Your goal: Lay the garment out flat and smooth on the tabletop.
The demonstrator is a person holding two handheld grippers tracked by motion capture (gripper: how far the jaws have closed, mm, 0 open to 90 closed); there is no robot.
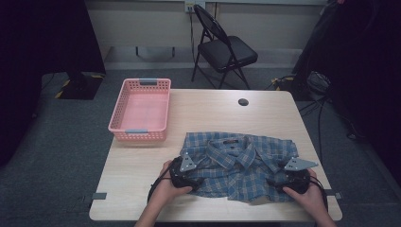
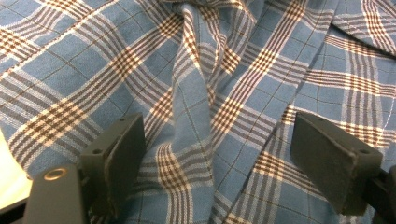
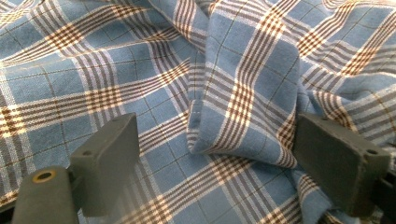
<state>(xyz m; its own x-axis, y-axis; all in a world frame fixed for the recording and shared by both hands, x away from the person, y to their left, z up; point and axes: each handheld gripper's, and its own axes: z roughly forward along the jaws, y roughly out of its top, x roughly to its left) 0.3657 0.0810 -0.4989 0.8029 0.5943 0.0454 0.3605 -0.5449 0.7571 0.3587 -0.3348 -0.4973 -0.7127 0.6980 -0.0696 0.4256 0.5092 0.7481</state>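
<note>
Empty pink plastic lattice basket [image 1: 140, 111] sits at the light wooden tabletop's [image 1: 213, 109] far-left corner, black folding chair [image 1: 223, 46] beyond

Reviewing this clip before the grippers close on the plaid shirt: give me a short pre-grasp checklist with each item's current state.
1. Left gripper jaws open over cloth: ok, a raised fold of the plaid shirt lies between them.
2. Right gripper jaws open over cloth: ok, a folded edge lies between them.
3. Grippers on opposite sides of the shirt: ok, left at its left edge, right at its right edge in the high view.
4. Shirt fully on the table: cannot tell, its near hem lies close to the table edge.
5. Pink basket apart from the shirt: ok.
</note>
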